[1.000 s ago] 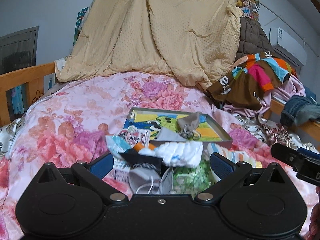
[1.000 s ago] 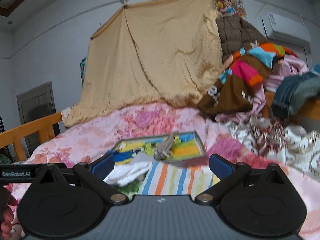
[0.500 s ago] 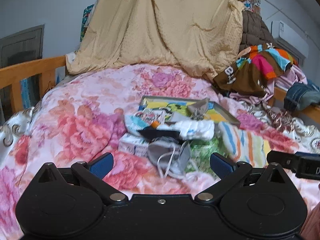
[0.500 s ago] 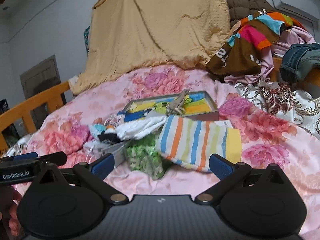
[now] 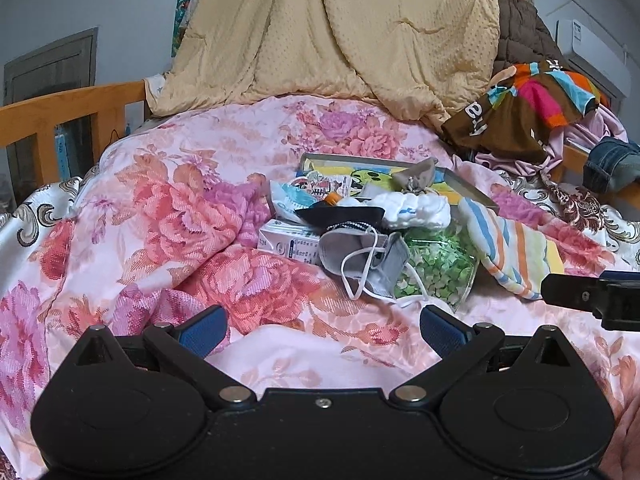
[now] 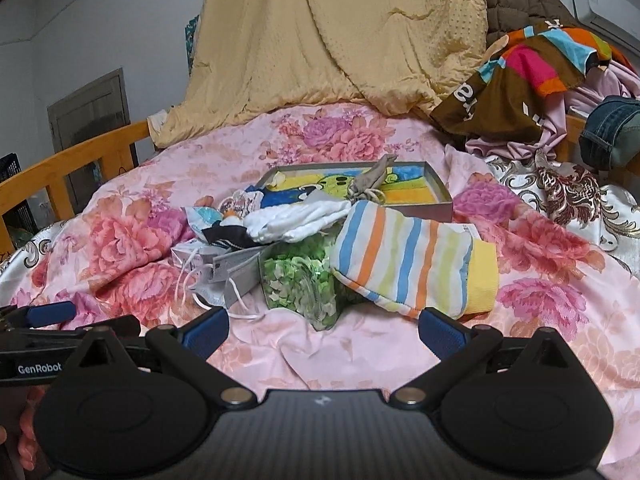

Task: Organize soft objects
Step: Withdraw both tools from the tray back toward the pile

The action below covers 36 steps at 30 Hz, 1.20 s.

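Both tools hover low over a bed covered by a pink floral quilt [image 5: 168,208], with nothing between their fingers. The left hand-held gripper [image 5: 323,330] has its blue-padded jaws spread wide, and the right hand-held gripper [image 6: 323,328] is spread equally wide; neither touches any item. Ahead of both, near the middle of the bed, lies a heap of soft things. Straight ahead of the left hand-held gripper and nearest to it is a grey face mask [image 5: 362,258] with white ear loops, resting partly on a clear bag of green paper stars [image 5: 438,266]. Ahead and to the right of that bag lies a striped cloth pouch [image 6: 404,260], which sits just beyond the right hand-held gripper's right finger. Farther ahead, behind the mask, are a black piece of fabric [image 5: 340,214] and a bundle of white cloth [image 5: 414,210], touching each other. To the left of the mask is a small white carton [image 5: 290,242]. Beyond the heap stands a shallow tray [image 6: 436,184] with a colourful cartoon lining, and a beige drawstring pouch [image 6: 370,182] lies in it, draped toward its near edge. Far ahead a tan blanket [image 5: 352,32] hangs against the wall.
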Each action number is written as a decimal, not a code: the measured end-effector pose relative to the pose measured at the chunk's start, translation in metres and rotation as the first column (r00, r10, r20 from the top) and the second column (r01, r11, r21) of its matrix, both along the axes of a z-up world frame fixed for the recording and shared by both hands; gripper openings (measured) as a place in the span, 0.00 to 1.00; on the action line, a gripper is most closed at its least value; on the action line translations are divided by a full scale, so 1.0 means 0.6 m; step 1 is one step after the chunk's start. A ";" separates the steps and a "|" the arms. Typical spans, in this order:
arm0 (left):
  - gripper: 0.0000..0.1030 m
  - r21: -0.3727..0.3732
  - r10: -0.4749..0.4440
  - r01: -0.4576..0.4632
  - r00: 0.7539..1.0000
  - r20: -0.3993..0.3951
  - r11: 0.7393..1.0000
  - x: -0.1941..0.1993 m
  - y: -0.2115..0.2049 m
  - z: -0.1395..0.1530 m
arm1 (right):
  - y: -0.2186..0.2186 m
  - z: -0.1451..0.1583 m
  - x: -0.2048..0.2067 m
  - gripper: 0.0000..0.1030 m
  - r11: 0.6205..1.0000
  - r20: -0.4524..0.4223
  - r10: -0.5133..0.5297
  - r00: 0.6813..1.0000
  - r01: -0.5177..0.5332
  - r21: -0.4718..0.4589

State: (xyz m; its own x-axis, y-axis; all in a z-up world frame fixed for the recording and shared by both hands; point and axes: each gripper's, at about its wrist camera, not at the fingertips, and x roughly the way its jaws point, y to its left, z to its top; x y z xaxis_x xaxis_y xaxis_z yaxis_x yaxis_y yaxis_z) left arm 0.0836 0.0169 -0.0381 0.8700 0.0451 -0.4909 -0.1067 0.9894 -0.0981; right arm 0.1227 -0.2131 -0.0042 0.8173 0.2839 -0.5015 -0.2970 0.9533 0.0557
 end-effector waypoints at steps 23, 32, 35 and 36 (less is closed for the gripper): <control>0.99 0.055 -0.105 0.101 0.992 0.069 0.993 0.057 -0.010 0.004 | -0.014 -0.019 0.045 1.00 0.998 -0.108 -0.056 0.993 0.060 0.033; 0.99 0.104 -0.205 0.195 0.974 0.096 0.975 0.076 -0.012 0.019 | -0.016 -0.022 0.061 1.00 0.996 -0.135 -0.050 0.990 0.059 0.063; 0.99 0.121 -0.245 0.233 0.965 0.095 0.965 0.078 -0.019 0.020 | -0.022 -0.021 0.071 1.00 0.994 -0.139 -0.052 0.989 0.065 0.087; 0.99 0.119 -0.260 0.249 0.961 0.090 0.961 0.080 -0.021 0.019 | -0.024 -0.021 0.075 1.00 0.993 -0.141 -0.052 0.989 0.066 0.096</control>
State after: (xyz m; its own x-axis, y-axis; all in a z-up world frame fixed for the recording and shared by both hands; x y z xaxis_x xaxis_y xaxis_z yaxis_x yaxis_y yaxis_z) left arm 0.1316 0.0042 -0.0266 0.9054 -0.1380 -0.4014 0.1553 0.9878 0.0107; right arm 0.1679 -0.2274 -0.0167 0.7590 0.2916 -0.5821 -0.2230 0.9564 0.1885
